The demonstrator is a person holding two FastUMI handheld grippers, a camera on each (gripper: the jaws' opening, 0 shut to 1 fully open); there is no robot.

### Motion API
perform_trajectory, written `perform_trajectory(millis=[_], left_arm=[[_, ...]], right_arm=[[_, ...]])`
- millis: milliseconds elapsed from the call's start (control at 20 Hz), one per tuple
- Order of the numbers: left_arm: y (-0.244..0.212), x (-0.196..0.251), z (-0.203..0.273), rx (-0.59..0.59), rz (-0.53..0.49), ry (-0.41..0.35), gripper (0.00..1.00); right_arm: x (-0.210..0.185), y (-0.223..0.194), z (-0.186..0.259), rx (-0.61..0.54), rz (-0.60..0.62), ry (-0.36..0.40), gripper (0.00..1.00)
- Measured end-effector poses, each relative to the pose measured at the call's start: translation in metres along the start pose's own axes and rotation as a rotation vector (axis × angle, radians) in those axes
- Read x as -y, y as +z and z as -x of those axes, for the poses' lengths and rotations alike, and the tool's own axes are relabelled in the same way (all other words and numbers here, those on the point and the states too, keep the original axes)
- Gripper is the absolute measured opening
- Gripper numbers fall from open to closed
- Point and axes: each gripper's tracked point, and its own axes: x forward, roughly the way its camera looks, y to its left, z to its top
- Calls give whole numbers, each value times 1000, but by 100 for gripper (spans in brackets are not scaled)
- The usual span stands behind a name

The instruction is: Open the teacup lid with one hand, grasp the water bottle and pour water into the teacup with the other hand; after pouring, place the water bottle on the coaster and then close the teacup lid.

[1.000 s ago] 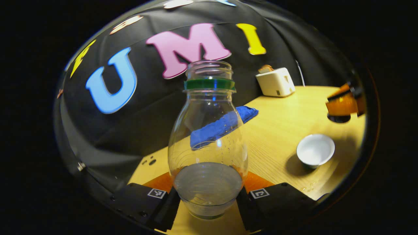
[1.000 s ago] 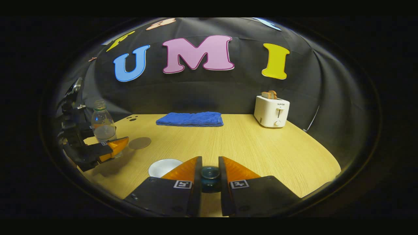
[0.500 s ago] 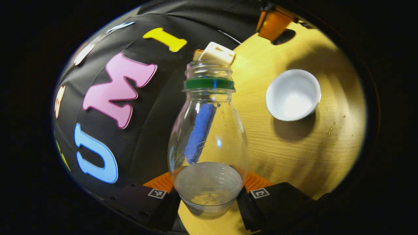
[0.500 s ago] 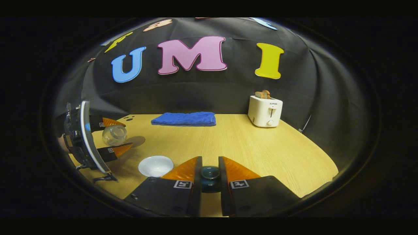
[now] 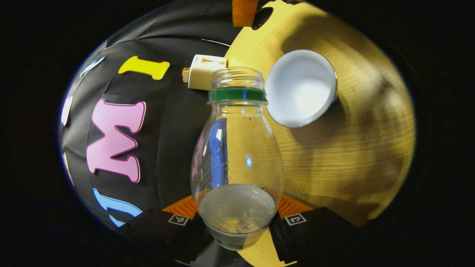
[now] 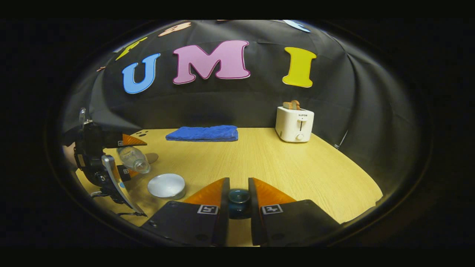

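My left gripper [image 5: 237, 207] is shut on the base of a clear water bottle [image 5: 237, 148] with a green neck ring and no cap. The bottle is tipped sideways, and its mouth is beside the rim of the open white teacup [image 5: 300, 87]. In the right gripper view the left gripper [image 6: 128, 157] holds the tilted bottle [image 6: 134, 159] just left of the teacup [image 6: 167, 185]. A brown coaster [image 6: 151, 157] lies partly hidden behind the bottle. My right gripper [image 6: 238, 185] is shut on the dark knob of the teacup lid [image 6: 238, 198], held above the table to the right of the cup.
A folded blue towel [image 6: 203, 133] lies at the back of the wooden table [image 6: 282, 167]. A white toaster [image 6: 295, 124] with bread stands at the back right. An orange finger of the right gripper [image 5: 245, 11] shows at the top of the left gripper view.
The left gripper has rolled the bottle from upright to a steep tilt and carried its mouth close to the cup. The right gripper holds the lid nearly still.
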Motion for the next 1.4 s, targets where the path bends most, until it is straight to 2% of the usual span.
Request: perform_trajectory(millis=[100,150,200,300,350,400,650,700,750,800,900,950,1000,1050,1100,1150,1300,1350,1400], left_arm=[[-1,-2,1,-3,-56,9,78],[-1,-1,-1,-8,-84,8,78],[-2,-2,-1,-12,-117,2,78],[0,-5,-7,-14,-173,-8,78],[4,-6,-12,-5,-185,-10,78],[5,-9,-16,0,-194,-13,78],[6,-1,-18,7,-252,-44,78],[5,-3,-19,10,-271,-48,78],[7,-4,-20,12,-290,-47,78],[6,-5,-20,15,-302,-49,78],[5,-6,-21,15,-332,-57,78],[7,-7,-21,19,-351,-59,76],[5,-9,-22,21,-366,-67,77],[4,-8,-24,24,-374,-78,77],[3,-8,-25,20,-386,-79,78],[4,-10,-26,24,-401,-77,78],[8,-16,-26,38,-438,-63,78],[9,-17,-26,44,-452,-58,78],[9,-20,-28,47,-466,-56,78]], right_arm=[[0,0,0,-1,-2,4,28],[-1,-1,1,-2,-2,5,23],[-1,-2,2,-5,-3,6,28],[-3,-4,3,-11,-8,11,28],[-4,-4,4,-12,-8,11,28],[-5,-4,5,-11,-7,12,23],[-8,-3,8,-4,-7,19,23],[-8,-2,8,-2,-8,19,28],[-8,-2,9,-3,-8,19,23],[-9,-4,9,-3,-10,20,28],[-10,-4,11,-2,-16,20,28],[-10,-4,12,-1,-17,19,23],[-10,-3,13,1,-18,15,23],[-11,-2,14,5,-22,15,32],[-13,-2,14,6,-25,18,32],[-14,-1,15,6,-25,21,28],[-17,-1,16,8,-22,31,28],[-17,0,17,10,-26,33,23],[-18,-1,16,9,-33,36,28]])
